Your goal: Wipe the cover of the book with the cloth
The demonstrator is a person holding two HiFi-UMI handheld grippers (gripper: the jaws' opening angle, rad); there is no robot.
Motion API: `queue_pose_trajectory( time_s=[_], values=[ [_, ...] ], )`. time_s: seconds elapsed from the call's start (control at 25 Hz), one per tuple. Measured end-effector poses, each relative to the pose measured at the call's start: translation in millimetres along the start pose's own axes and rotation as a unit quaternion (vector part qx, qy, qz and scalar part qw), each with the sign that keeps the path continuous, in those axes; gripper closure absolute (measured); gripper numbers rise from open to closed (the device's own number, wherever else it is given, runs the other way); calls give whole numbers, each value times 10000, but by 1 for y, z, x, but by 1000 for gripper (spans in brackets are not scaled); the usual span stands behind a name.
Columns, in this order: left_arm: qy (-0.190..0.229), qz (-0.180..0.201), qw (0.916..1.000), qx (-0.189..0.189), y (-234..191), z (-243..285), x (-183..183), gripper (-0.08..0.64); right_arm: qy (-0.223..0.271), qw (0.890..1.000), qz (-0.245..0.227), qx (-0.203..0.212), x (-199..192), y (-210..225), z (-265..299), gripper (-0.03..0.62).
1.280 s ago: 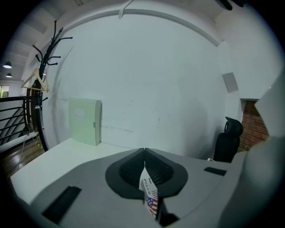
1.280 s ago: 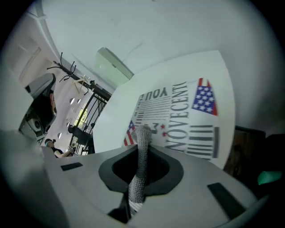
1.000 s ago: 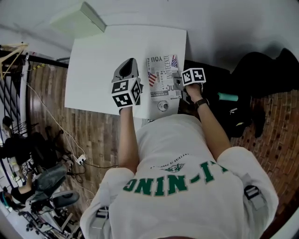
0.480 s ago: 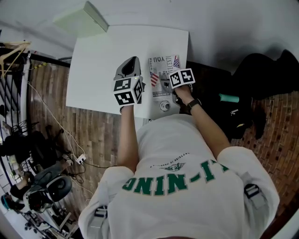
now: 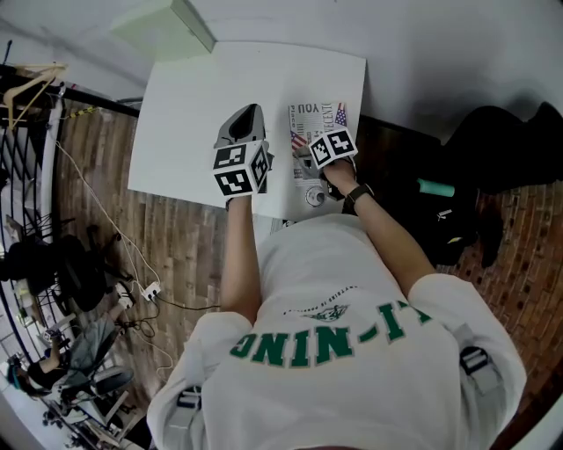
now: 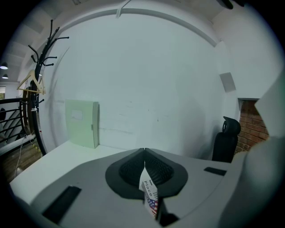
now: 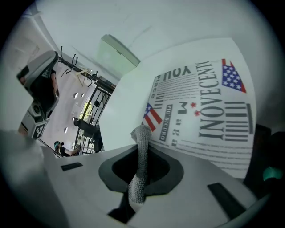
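The book lies on the white table, its cover printed with black type and small flags. My right gripper is over the book's near left part, shut on a grey knitted cloth that sticks up between the jaws. My left gripper hovers just left of the book. It is shut, and a printed paper edge with a flag, like the book's cover, is pinched low between its pads.
A pale green folder stands at the table's far left corner against the wall. A small round object sits by the book's near edge. Black bags lie on the floor to the right. A black chair stands beyond the table.
My right gripper has slid left across the book with the cloth, from its right edge to its left part. The left gripper has stayed in place.
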State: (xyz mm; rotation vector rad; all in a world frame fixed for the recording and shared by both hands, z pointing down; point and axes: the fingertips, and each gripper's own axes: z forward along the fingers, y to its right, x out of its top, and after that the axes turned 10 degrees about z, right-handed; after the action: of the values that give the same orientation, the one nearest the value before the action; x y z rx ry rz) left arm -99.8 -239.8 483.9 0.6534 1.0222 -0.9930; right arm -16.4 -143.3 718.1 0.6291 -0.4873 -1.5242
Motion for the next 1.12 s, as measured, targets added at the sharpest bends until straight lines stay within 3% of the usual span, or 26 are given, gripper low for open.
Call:
queue_pose_trajectory(
  time_s=[0.4, 0.64, 0.76, 0.96, 1.12],
  values=[
    [2, 64, 9995, -307, 26, 14, 3, 546, 813, 9892, 1168, -354, -7, 96, -88, 557],
    [5, 74, 9994, -347, 31, 16, 3, 546, 795, 9894, 1074, -568, -7, 106, -95, 557],
    [6, 40, 9996, -279, 27, 10, 1, 546, 611, 9935, 818, -511, -9, 89, -86, 557],
    [-13, -38, 9999, -105, 14, -1, -6, 546, 82, 9981, 500, 360, -21, 14, -38, 557],
    [-44, -71, 10000, -3, 4, -10, -9, 546, -290, 9987, 81, 413, -27, -22, 2, 555]
  ],
)
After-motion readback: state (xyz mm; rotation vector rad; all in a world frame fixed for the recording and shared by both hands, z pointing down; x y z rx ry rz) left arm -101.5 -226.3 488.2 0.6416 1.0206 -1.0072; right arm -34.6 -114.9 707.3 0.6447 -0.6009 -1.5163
